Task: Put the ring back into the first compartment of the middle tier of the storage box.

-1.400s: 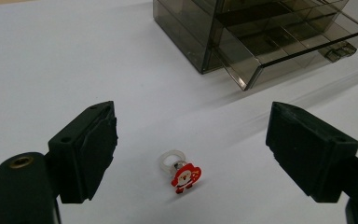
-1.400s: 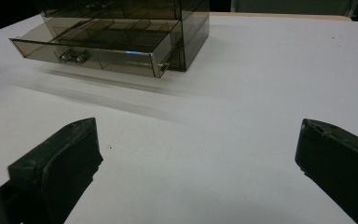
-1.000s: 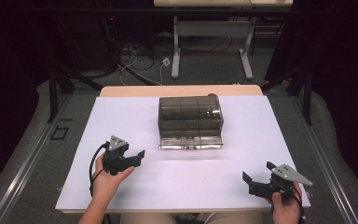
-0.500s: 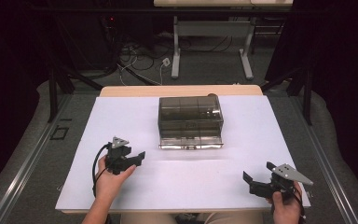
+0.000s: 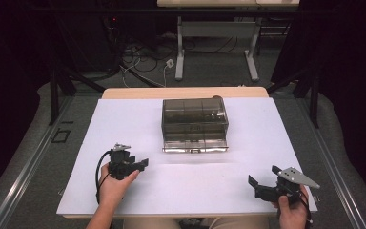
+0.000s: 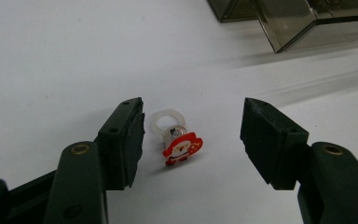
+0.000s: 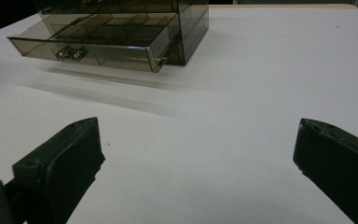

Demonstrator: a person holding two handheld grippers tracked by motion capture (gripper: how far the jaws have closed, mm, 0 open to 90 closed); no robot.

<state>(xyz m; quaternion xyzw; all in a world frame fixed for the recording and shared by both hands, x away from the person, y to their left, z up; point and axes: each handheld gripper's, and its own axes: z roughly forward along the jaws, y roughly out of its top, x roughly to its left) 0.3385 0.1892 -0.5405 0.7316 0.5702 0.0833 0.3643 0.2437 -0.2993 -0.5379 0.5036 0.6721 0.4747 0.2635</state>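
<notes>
Low centre of the left gripper view: Santa ring (image 6: pixel 176 138) flat on white table (image 6: pixel 51 56), between left gripper (image 6: pixel 193 140) jaws just closing, untouched. Lower right, high view: right gripper (image 5: pixel 266 182) wide, holding nothing. Upper centre: smoky drawer box (image 5: pixel 195 124).

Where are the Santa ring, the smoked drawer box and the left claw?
Santa ring (image 6: pixel 182 146), left gripper view, Santa charm.
Smoked drawer box (image 5: pixel 195 114), high view, top panel.
Left claw (image 6: pixel 192 140), left gripper view, between fingertips.
</notes>
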